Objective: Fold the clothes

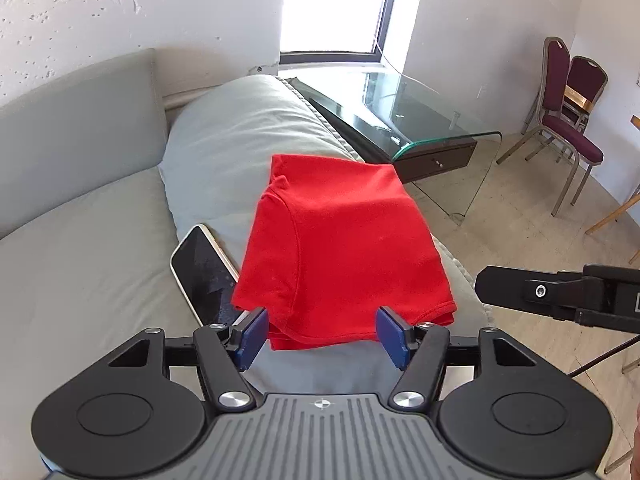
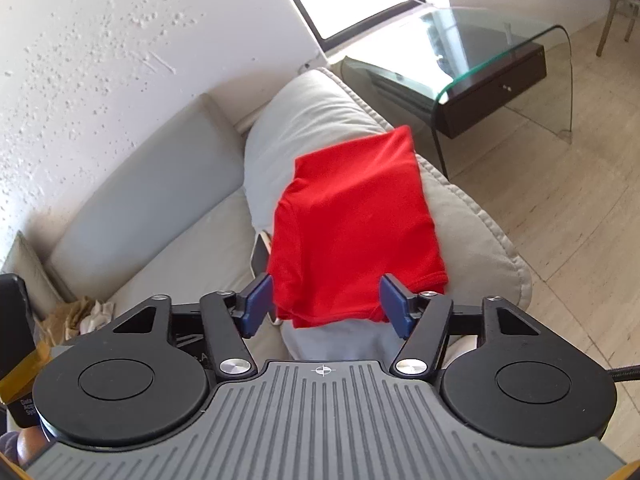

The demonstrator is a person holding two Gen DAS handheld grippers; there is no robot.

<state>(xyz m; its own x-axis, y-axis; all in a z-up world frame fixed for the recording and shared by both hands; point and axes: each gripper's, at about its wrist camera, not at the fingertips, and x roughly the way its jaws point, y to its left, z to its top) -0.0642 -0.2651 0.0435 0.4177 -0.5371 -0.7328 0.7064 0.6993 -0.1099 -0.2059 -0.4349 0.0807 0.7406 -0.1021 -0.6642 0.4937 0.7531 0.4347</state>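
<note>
Both sets of jaws stand wide apart and empty: the left gripper (image 1: 322, 334) and right gripper (image 2: 327, 306) each frame the near hem of the folded red shirt (image 1: 344, 248) without touching it. Lying at frame centre on a grey cushion (image 1: 240, 132), the shirt runs its long axis away from the cameras, collar at the far left. A phone (image 1: 200, 276) lies against its left edge. Its right edge reaches the cushion's drop toward bare floor (image 1: 520, 216) and a glass table (image 1: 432, 112).
</note>
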